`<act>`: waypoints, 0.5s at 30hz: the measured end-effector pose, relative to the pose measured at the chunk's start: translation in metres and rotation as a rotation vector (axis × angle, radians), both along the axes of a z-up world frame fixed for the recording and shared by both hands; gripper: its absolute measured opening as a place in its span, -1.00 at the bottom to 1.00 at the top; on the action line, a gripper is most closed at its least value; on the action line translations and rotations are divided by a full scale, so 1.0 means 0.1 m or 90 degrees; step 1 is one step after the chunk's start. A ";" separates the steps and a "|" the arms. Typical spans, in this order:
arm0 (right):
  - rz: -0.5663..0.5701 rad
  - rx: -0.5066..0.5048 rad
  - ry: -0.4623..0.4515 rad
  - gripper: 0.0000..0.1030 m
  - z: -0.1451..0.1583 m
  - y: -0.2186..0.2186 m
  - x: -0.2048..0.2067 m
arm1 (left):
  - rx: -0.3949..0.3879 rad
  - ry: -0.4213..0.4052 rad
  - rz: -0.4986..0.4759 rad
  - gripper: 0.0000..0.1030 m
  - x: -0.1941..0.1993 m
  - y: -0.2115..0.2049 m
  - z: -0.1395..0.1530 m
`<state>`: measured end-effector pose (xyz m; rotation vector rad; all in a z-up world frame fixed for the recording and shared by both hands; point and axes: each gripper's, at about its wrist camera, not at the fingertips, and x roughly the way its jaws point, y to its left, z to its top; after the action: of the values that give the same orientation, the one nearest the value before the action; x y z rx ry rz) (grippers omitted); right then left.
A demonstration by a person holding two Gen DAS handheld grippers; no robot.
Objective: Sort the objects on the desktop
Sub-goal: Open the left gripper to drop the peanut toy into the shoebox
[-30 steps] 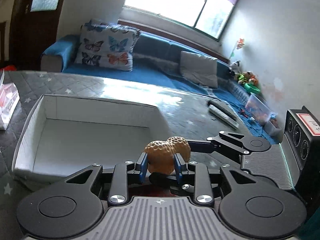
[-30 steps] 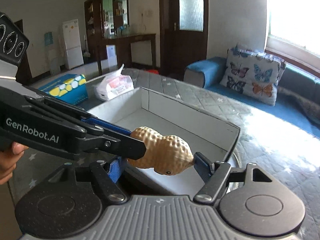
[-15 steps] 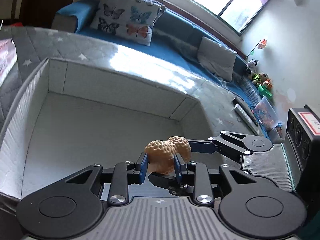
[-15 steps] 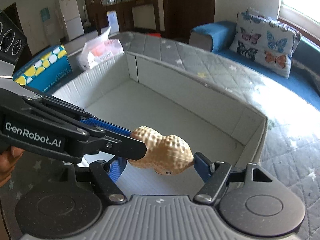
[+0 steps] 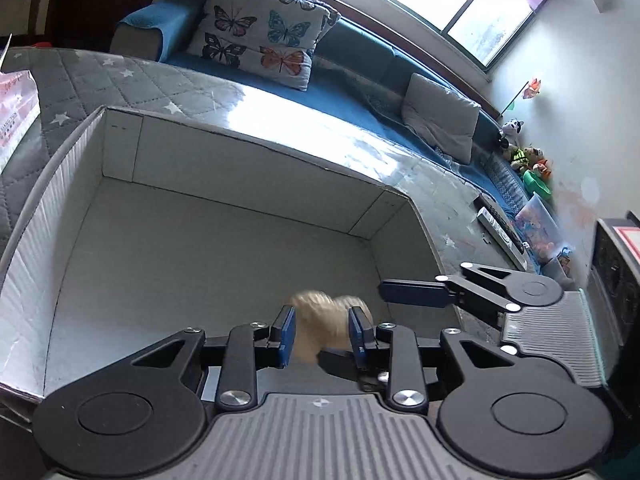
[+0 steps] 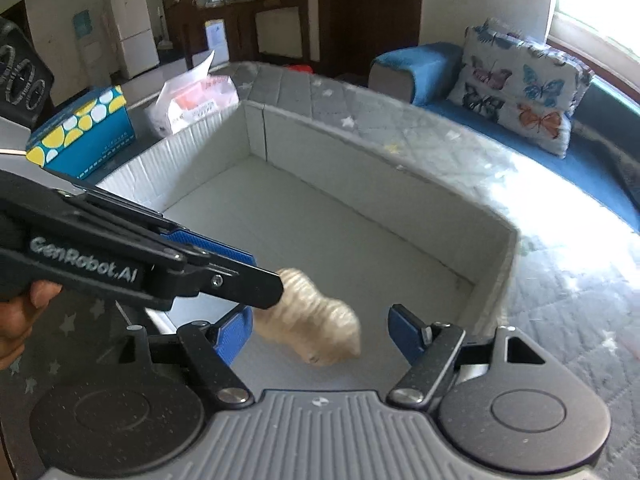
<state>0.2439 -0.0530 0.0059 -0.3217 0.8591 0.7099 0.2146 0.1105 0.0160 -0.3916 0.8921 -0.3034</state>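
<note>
A tan peanut-shaped toy (image 5: 322, 322) is motion-blurred between my left gripper's (image 5: 322, 334) blue pads, which stand slightly apart from it, over the white cardboard box (image 5: 260, 164). In the right wrist view the peanut (image 6: 312, 316) appears blurred and dropping inside the box (image 6: 360, 136), free of both grippers. My right gripper (image 6: 322, 330) is open, its pads wide of the peanut. The left gripper's finger (image 6: 224, 276) crosses from the left. The right gripper's finger (image 5: 416, 294) shows at the right in the left wrist view.
The box sits on a grey quilted star-patterned table (image 6: 560, 280). A blue and yellow tissue box (image 6: 84, 132) and a white plastic bag (image 6: 192, 100) lie beyond the box's left side. A blue sofa with butterfly cushions (image 5: 260, 36) runs behind the table.
Both grippers moved down over the box. The left gripper's pads opened and the peanut left them; it is now blurred and falling into the box.
</note>
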 end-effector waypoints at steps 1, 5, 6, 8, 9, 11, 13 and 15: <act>-0.005 0.005 -0.007 0.49 0.04 -0.04 -0.03 | 0.002 -0.005 -0.004 -0.39 -0.02 -0.02 0.02; -0.034 0.035 -0.037 0.49 0.22 -0.29 -0.24 | 0.010 -0.026 -0.019 -0.39 -0.10 -0.11 0.10; -0.042 0.044 -0.043 0.49 0.26 -0.37 -0.31 | 0.012 -0.031 -0.023 -0.39 -0.12 -0.13 0.12; -0.065 0.059 -0.055 0.49 0.34 -0.54 -0.46 | 0.015 -0.041 -0.030 -0.39 -0.16 -0.18 0.17; -0.076 0.060 -0.061 0.49 0.35 -0.62 -0.53 | 0.017 -0.046 -0.034 -0.39 -0.18 -0.20 0.19; -0.098 0.064 -0.073 0.48 0.38 -0.77 -0.67 | 0.021 -0.056 -0.042 -0.39 -0.22 -0.25 0.23; -0.124 0.065 -0.077 0.48 0.36 -0.92 -0.82 | 0.019 -0.064 -0.057 -0.39 -0.27 -0.32 0.27; -0.145 0.063 -0.082 0.47 0.34 -1.03 -0.94 | 0.016 -0.070 -0.071 -0.39 -0.33 -0.39 0.31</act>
<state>0.1495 -0.1560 0.0397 -0.1755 0.7227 0.5121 0.1816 0.0715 0.0469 -0.2996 0.8098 -0.4120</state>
